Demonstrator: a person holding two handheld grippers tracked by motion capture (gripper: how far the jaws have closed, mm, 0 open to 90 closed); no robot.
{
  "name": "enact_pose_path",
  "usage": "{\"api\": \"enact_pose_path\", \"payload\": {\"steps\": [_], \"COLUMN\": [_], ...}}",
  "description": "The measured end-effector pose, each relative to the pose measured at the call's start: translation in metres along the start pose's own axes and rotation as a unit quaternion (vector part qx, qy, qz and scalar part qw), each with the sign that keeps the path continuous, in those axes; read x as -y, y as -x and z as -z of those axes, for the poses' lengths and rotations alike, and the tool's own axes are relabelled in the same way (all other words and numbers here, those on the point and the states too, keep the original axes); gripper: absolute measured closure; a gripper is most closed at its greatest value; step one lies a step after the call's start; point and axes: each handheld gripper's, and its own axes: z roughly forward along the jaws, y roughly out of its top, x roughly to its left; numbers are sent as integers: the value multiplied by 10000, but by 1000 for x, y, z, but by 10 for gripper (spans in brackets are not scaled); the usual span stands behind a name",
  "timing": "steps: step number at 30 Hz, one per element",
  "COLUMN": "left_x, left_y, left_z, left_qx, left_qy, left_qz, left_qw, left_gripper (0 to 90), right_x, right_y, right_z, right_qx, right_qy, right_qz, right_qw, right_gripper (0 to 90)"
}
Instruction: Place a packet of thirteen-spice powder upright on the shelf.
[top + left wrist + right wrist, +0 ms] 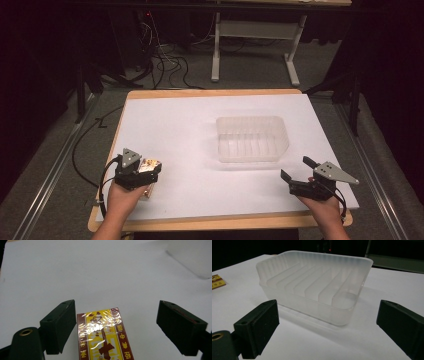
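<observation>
Left tongs (116,325) gape wide around a yellow-and-maroon cellophane-wrapped box (103,336) on the white tabletop (190,125); closing off-centre could skid the slick wrapper. Right tongs (327,327), also wide, face a ribbed translucent plastic tray (317,282).

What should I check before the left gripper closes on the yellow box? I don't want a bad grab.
1. Left gripper open wide enough for the box: ok, its jaws stand well apart.
2. Yellow box between the jaws: ok, though it lies nearer one jaw, with a wide gap to the other.
3. Box flat on the white table: ok in the left gripper view.
4. Jaws far enough along the box: cannot tell, its near end runs out of the frame.
5. Clear plastic tray empty and upright: ok, nothing lies between its ribs.
6. Right gripper out of the way: ok, open at the table's right, short of the tray.
</observation>
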Motion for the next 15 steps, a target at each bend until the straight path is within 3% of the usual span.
{"api": "enact_pose_path", "payload": {"steps": [3, 11, 13, 14, 15], "left_x": [-3, -9, -12, -12, -14], "left_y": [-1, -3, -3, -3, -2], "left_z": [1, 1, -1, -1, -3], "left_qx": [14, -86, -93, -93, -101], "left_qy": [-108, -422, -671, -671, -864], "left_qz": [60, -33, -29, -29, -48], "left_qw": [9999, 9991, 9977, 9977, 9962], "left_gripper": [165, 160, 159, 159, 159], "right_x": [0, 1, 1, 1, 2], "right_y": [0, 1, 2, 2, 2], "right_z": [0, 0, 0, 0, 0], "right_qx": [-16, 0, -4, -4, -2], "right_qy": [-3, -1, 8, 8, -14], "right_qz": [-1, -54, -81, -81, -83], "right_qw": [10000, 10000, 10000, 10000, 10000], "right_gripper": [39, 40, 40, 40, 40]}}
